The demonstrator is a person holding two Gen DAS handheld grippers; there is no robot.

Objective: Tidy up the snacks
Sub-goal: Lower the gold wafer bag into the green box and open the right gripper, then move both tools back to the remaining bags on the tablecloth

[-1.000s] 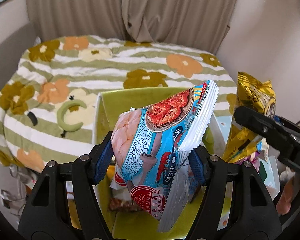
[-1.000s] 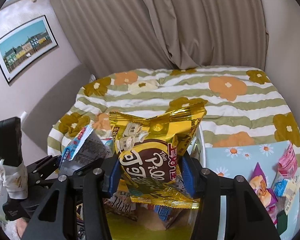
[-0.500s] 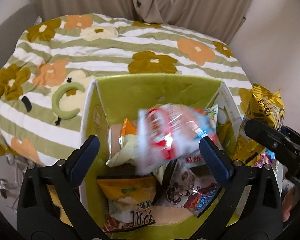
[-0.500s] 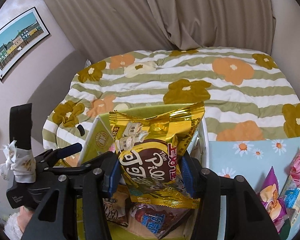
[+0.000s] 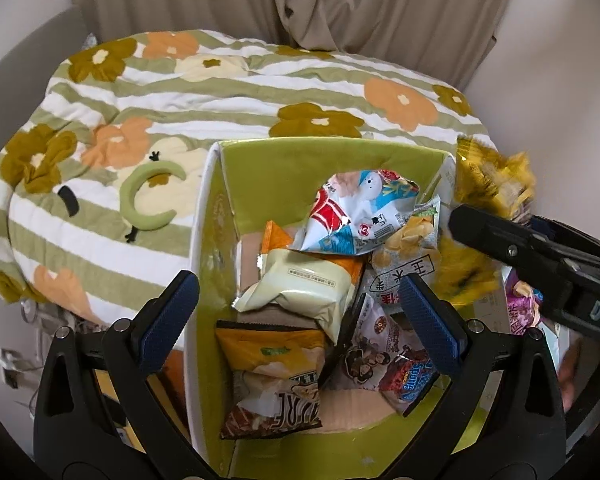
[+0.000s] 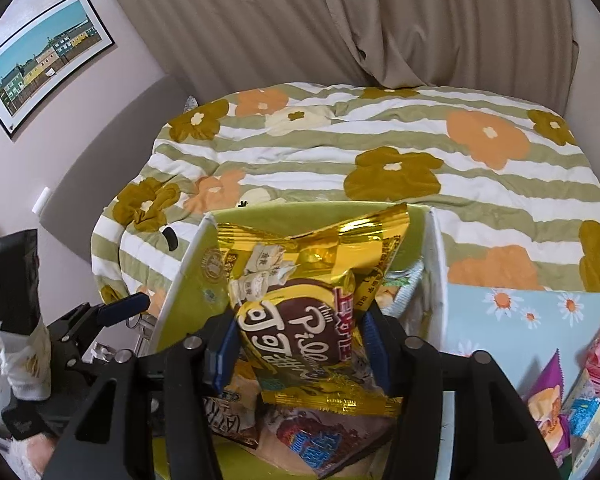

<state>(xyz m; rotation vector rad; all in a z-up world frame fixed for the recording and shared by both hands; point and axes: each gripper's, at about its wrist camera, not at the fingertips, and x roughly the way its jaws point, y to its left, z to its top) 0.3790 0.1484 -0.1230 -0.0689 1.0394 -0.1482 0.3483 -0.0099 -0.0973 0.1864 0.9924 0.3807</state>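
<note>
While the left gripper (image 5: 296, 308) hangs over the green box (image 5: 332, 160), its jaws stand spread wide with nothing between them; they have just been opening. The blue-and-white shrimp snack bag (image 5: 360, 212) lies loose atop the heap inside the box, toward 12 o'clock of the left wrist view, close under the far wall. A cream packet (image 5: 300, 284) sits just below it at centre; an orange chip bag (image 5: 268, 356) lies at 6 o'clock, a cartoon-print packet (image 5: 384, 352) at 5 o'clock. Open green floor shows only along the near edge of the box; the far wall is bare above the heap.

The right gripper (image 6: 300, 344) holds the gold foil bag (image 6: 312, 320) between its blue pads, upright, over the box interior. Its jaws have just been opening, and whether the pads still press the foil I cannot tell. The box rim runs from 9 to 2 o'clock around the bag, the right wall just beside the bag's right edge.

Beyond the box at 12 o'clock lies the striped floral bedspread (image 6: 380, 140). At 4 o'clock a pale blue daisy-print surface (image 6: 520, 320) carries more loose snack packets (image 6: 556, 412).
</note>
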